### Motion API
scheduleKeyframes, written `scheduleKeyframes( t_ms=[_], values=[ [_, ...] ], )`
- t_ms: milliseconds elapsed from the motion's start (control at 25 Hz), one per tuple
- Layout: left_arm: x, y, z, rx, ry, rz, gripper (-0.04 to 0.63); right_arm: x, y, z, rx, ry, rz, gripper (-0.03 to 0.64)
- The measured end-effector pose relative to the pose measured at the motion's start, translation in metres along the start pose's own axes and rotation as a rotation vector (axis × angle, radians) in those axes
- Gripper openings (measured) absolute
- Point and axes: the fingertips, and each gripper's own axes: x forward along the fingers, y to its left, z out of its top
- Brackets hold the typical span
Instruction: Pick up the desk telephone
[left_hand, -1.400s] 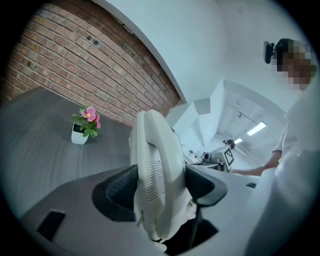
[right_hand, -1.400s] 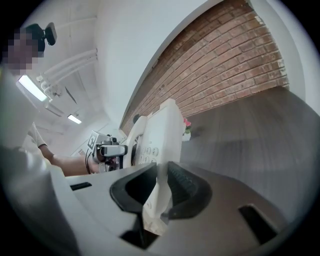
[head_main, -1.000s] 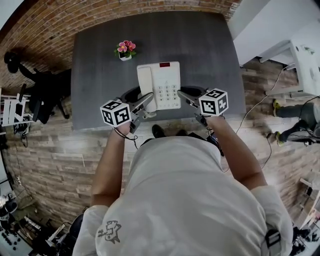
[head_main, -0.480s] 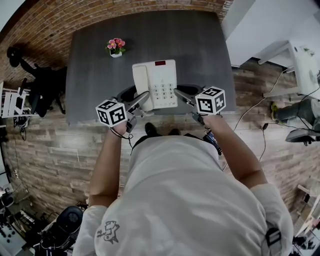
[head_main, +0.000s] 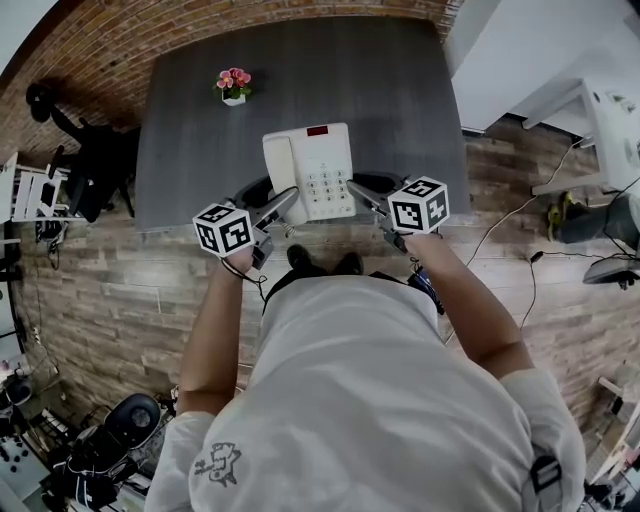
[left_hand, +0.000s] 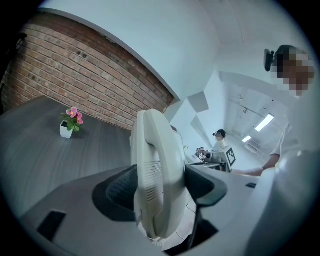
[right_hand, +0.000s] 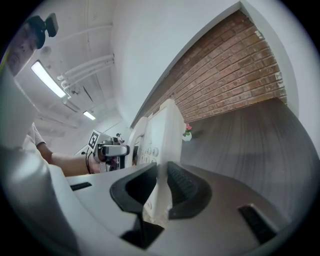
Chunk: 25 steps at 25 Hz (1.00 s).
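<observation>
Far left, dark chair on wood plank floor, brick wall behind. Grey table in the middle, small flower pot with pink flowers near its back left, well apart from everything else.

Left gripper comes in from the near edge. In the left gripper view the left gripper has its jaws spread wide and clamped on the handset, both pads pressing its sides.

White telephone sits between the two grippers, over the near middle of the table, keypad and small red display facing up, handset on its left side. Cannot tell if its base is clear of the tabletop.

Right gripper on the phone's right edge. In the right gripper view the right gripper has its jaws nearly together, pinching the thin side edge of the telephone.

Right of the table, white furniture and cables on the floor.
</observation>
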Motion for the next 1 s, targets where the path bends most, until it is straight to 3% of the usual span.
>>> scheduleKeyframes(
  t_ms=[480,880,1000],
  values=[
    [-0.025,-0.015,-0.011,0.044,0.046,-0.037,0.311,-0.009,0.032,-0.016,0.011,-0.051,-0.039,0.067],
    [-0.137,0.007,-0.032,0.036,0.012,-0.076,0.31,0.042,0.133,-0.046,-0.012,-0.048,-0.079,0.067],
    [-0.141,0.009,-0.031,0.033,0.011,-0.075,0.31,0.045,0.136,-0.047,-0.007,-0.048,-0.077,0.067]
  ],
)
